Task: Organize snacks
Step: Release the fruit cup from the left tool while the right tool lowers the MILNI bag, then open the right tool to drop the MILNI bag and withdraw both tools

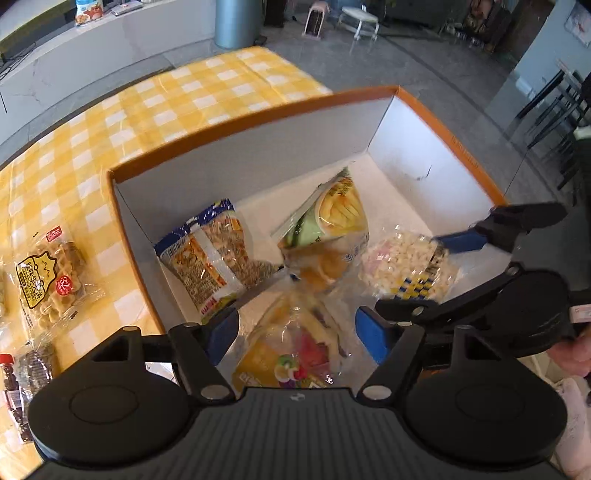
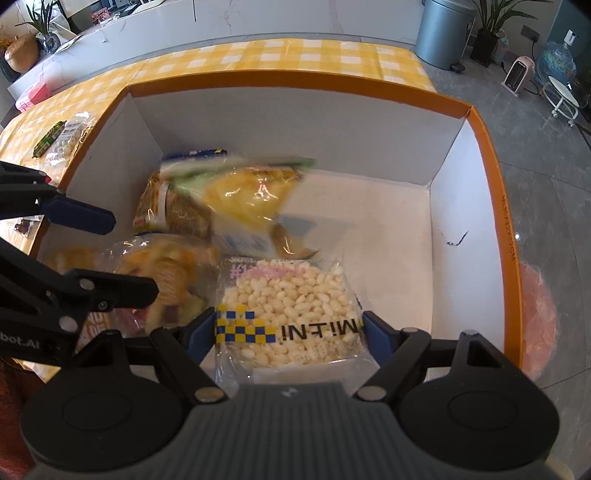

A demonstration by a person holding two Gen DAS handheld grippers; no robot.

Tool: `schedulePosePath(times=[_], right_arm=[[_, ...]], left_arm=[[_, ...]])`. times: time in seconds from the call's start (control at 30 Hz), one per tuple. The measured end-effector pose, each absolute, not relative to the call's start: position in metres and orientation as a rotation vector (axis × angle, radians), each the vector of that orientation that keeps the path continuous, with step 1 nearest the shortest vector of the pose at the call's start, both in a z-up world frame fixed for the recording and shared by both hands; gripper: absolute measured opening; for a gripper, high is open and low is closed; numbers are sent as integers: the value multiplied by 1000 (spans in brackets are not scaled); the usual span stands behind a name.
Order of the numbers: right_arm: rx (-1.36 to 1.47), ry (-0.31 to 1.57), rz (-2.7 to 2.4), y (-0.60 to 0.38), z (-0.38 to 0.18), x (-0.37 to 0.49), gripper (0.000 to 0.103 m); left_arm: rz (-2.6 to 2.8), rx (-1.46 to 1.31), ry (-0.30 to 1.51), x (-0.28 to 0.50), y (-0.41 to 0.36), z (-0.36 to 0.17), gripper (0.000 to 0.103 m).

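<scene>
An orange-rimmed white box [image 1: 258, 110] [image 2: 491, 166] holds several snack packs. My left gripper [image 1: 295, 332] is open over a clear pack of colourful sweets [image 1: 291, 354], which lies between its blue pads without being pinched. My right gripper [image 2: 290, 330] is open around a puffed-rice pack [image 2: 291, 306] [image 1: 406, 266] lying on the box floor. A yellow chips bag [image 1: 332, 225] [image 2: 247, 199] looks blurred, tilted in the box middle. A blue-and-orange bag [image 1: 210, 251] leans against the left wall.
Yellow checked tablecloth [image 1: 147, 110] lies around the box. A waffle pack [image 1: 48, 284] and a dark bottle [image 1: 11, 387] lie left of the box. More snacks [image 2: 62, 136] lie beyond its left rim. A grey bin [image 2: 443, 29] stands on the floor.
</scene>
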State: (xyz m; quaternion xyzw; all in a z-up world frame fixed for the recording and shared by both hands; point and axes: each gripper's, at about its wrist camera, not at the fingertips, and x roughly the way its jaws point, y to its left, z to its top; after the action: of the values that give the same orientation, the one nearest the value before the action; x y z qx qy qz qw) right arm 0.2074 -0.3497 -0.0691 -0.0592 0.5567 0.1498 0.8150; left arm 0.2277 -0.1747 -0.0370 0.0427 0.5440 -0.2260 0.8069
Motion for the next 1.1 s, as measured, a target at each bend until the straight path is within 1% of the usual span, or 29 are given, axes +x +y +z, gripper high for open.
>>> schedulePosePath(times=[0.27, 0.4, 0.67, 1.1], right_arm=[[-177, 1232, 283, -333, -78, 213, 80], [-156, 1244, 305, -324, -80, 215, 80], [-108, 1269, 342, -305, -84, 217, 80], [-148, 1339, 305, -295, -97, 220, 83]], left_arm=[[-486, -36, 1002, 208, -145, -1, 85], [-453, -93, 950, 198, -128, 8, 85], [-363, -149, 926, 186, -103, 6, 85], [-313, -234, 956, 163, -74, -8, 85]])
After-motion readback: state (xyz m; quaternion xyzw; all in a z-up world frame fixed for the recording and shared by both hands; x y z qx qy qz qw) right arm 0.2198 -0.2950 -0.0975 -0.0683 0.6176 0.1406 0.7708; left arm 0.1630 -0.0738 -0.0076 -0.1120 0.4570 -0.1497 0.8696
